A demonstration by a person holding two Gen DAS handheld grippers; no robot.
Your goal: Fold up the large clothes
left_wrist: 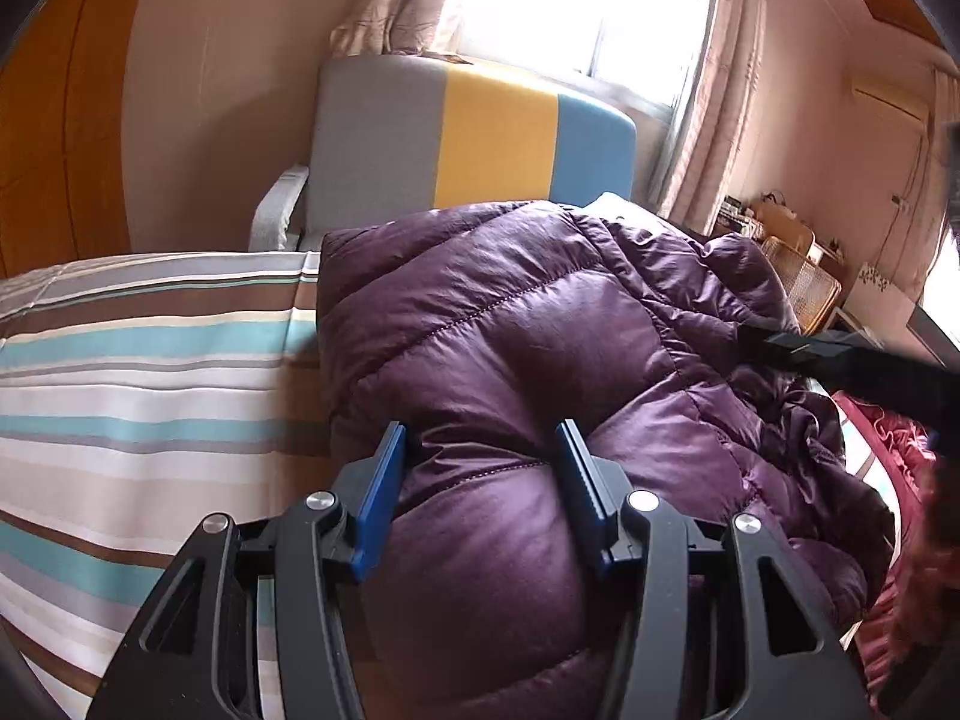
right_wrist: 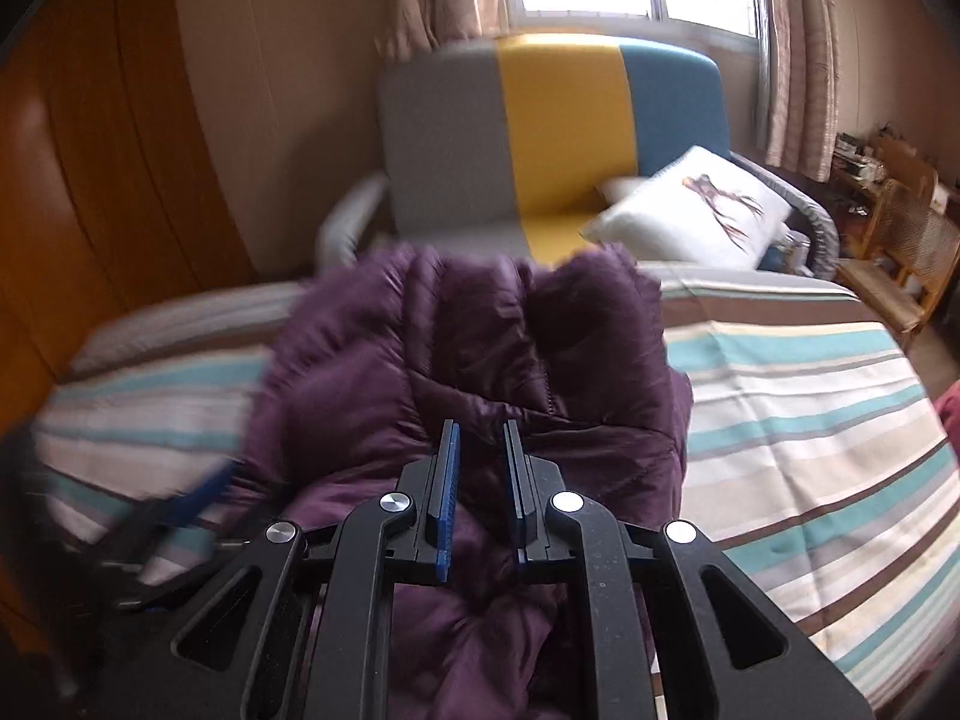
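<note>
A puffy, quilted purple coat (left_wrist: 540,324), glossy and creased, is seen heaped on the striped bed (left_wrist: 138,372), a thick roll clamped between the left gripper (left_wrist: 480,480) pads, a fold pinched by the nearly-closed right gripper (right_wrist: 483,468).

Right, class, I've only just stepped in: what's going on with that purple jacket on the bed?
A person is folding a purple down jacket on a bed with a striped sheet, using a handheld gripper in each hand. The left gripper has a puffy fold bulging between its jaws, which press into it. The right gripper is pinched on another fold, with the jacket bunched up before it.
</note>
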